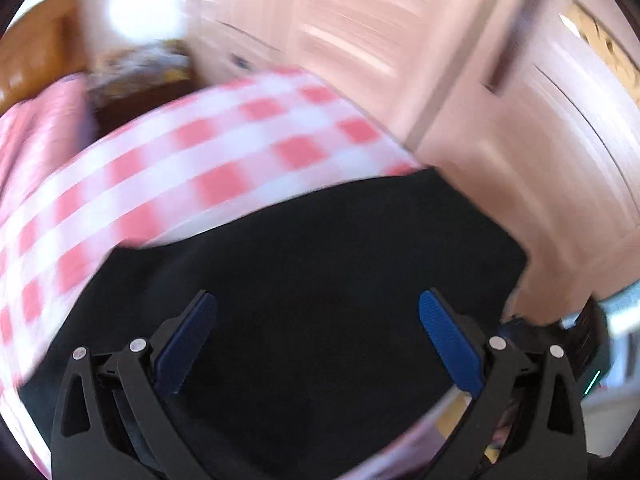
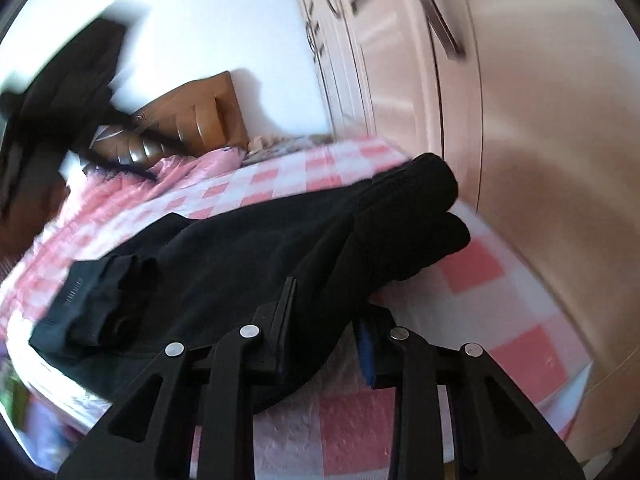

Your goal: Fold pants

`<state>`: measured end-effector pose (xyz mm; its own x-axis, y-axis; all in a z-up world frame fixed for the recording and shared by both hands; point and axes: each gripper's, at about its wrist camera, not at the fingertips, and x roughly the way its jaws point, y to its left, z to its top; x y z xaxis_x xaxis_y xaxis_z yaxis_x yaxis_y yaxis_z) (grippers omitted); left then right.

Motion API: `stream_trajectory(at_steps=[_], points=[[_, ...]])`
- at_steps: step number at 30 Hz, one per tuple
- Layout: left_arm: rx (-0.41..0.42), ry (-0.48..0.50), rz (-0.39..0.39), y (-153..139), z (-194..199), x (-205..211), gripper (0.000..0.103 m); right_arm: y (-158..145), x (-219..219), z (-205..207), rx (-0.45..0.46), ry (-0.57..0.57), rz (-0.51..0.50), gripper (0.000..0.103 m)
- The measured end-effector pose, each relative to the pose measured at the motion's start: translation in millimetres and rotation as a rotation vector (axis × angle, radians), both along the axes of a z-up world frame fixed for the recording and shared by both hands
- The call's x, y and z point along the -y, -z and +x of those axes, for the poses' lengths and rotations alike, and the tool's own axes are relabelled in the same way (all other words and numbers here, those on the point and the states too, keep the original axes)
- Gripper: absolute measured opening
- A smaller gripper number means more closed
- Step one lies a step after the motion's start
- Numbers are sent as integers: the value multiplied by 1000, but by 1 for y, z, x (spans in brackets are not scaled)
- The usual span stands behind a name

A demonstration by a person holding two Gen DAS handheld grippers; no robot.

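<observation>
Right tool [image 2: 326, 312] pinches black pants [image 2: 240, 248] stretching away; left tool [image 1: 318, 316] spread.

Pale lettering on the waistband [image 2: 74, 292] of the pants [image 2: 240, 248] is too blurred to read

The left matte-black plastic two-finger gripper [image 1: 318, 308] has two curved linkage arms on each side, with triangular cut-outs low in the outer arms. Four round silver pivot pins [image 1: 138, 345] cap the arms, two per side. Its jaws are faced with ribbed blue rubber pads [image 1: 448, 340], long and tapered toward the tips (the left one reads darker, being in shade).

The right matte-black plastic two-finger gripper [image 2: 328, 304] is built the same way: four black arms with elongated cut-outs and four silver pins [image 2: 249, 331] in a row. Right of those pins' middle, only a thin strip of blue pad [image 2: 366, 354] shows. No hand, skin or sleeve is clearly visible.
</observation>
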<state>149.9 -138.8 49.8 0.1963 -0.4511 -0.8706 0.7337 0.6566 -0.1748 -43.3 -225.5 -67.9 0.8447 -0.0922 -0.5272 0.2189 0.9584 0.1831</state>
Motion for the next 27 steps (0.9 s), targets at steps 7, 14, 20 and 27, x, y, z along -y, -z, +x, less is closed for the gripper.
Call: stream_trajectory(at_steps=[7,14,20,27], points=[[67,286,350,5,-63,172,101,6,-5,4,-10,28,-57,29],[213,378,757,75,-98,244,101,3,-25,9,-13,23,-167,29],[295,451,1050,129,-94,246,84,4,-31,11,-13,17,-185,32],[229,442,885,95,-83,219,28,9,-19,-6,20,-67,58,99]])
